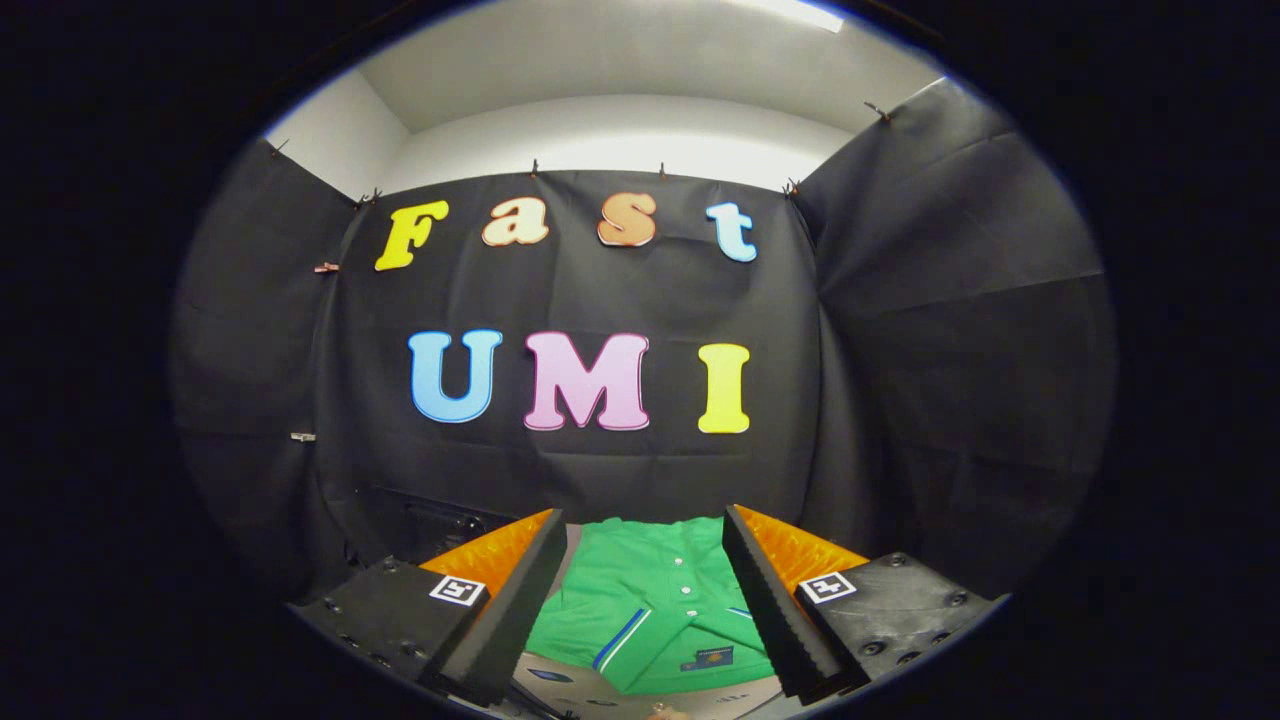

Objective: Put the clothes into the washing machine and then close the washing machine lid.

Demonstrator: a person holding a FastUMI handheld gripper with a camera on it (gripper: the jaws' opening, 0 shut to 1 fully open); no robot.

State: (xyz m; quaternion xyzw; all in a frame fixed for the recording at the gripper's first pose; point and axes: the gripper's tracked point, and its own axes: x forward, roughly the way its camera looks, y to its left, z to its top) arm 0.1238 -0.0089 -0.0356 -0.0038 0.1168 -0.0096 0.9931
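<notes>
We see the tool with its two wedge-shaped fingers spread wide, their inner faces ribbed, gripping nothing. Between them, running from 6 o'clock up toward 12, lies a green shirt of soft knit fabric, with a row of small white buttons down its placket and a blue-and-white stripe. It rests flat on a pale table. Black creased cloth hangs beyond.

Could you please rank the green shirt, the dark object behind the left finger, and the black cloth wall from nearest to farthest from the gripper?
1. Green shirt: between the open gripper's fingers.
2. Dark object: beyond the left finger, against the wall.
3. Black cloth wall: farthest, behind everything.
</notes>
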